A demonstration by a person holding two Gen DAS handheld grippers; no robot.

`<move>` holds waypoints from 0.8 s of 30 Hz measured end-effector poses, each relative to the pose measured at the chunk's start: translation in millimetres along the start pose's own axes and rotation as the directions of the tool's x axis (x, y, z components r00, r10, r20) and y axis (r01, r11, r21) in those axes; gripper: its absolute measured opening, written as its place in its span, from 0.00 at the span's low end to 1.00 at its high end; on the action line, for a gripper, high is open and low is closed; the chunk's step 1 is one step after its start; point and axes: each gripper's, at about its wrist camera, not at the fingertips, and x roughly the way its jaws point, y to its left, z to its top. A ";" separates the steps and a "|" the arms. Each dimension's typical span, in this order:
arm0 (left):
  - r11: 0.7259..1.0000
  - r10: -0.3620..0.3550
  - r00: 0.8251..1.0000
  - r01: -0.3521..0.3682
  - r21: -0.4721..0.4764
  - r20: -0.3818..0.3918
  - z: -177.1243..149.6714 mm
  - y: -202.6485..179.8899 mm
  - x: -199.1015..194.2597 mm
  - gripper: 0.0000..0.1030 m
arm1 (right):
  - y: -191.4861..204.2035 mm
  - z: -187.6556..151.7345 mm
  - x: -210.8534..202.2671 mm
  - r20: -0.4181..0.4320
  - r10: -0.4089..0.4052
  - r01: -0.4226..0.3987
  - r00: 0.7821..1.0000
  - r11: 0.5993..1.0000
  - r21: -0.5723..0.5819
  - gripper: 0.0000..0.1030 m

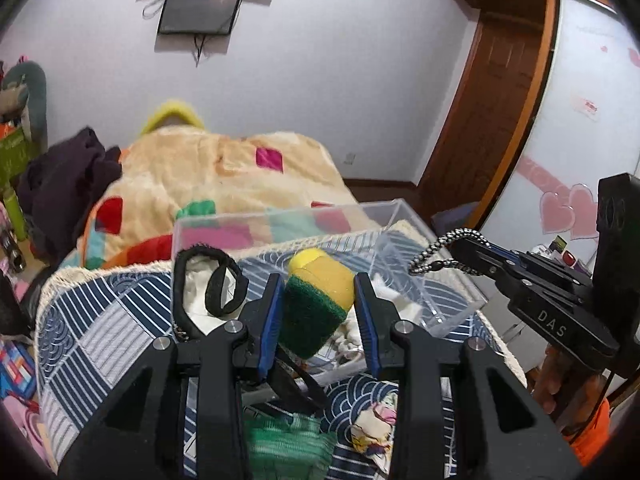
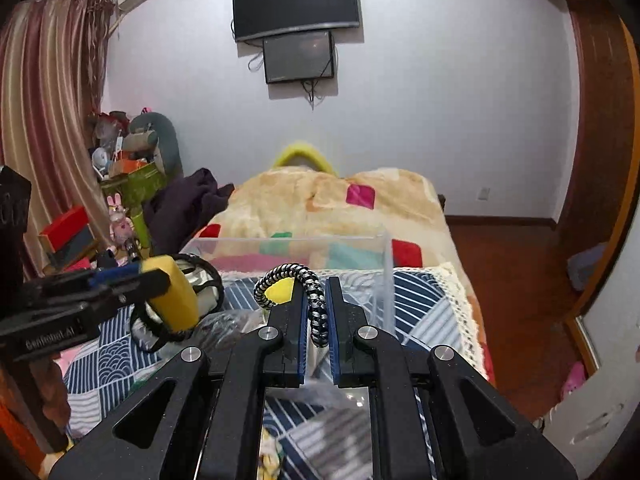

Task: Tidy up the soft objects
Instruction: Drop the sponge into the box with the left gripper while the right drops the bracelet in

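Left tongs (image 1: 318, 312) clamp the sponge (image 1: 316, 300) — right tongs (image 2: 317, 316) pinch the braided cord (image 2: 308, 292).

Illumination is even, cool indoor light from overhead; a bright glare spot sits on the upper wall screen (image 2: 294, 2). Shadows are soft and faint. Both views show strong fisheye distortion: the door frame (image 1: 486, 92) and curtain (image 2: 48, 120) bow, and black vignetting fills the corners. Motion blur smears the yellow cushion (image 1: 172, 114) and blanket (image 1: 216, 176) in the left view. The white wall (image 2: 440, 100) carries a slight lilac cast.
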 end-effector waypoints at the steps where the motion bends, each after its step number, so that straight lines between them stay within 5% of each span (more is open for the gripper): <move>1: 1.000 0.002 1.000 -0.002 -0.005 -0.012 -0.9 1.1 5.0 0.34 | 0.0 0.5 5.3 -0.013 0.009 -0.009 1.000 1.000 0.004 0.08; 10: 1.000 0.023 0.998 -0.024 -0.019 -0.054 -1.7 3.6 35.0 0.35 | 13.4 -11.1 49.7 -0.150 0.013 -0.019 0.989 0.999 -0.035 0.08; 15: 0.998 0.055 0.996 -0.056 -0.011 -0.075 0.3 2.1 42.4 0.49 | 10.7 -18.8 49.7 -0.191 -0.015 0.003 0.981 0.998 -0.059 0.08; 24: 0.999 0.037 0.997 -0.035 0.032 -0.065 -6.3 -4.1 19.2 0.54 | 8.6 -17.4 14.6 -0.134 -0.023 0.009 0.991 0.994 -0.106 0.34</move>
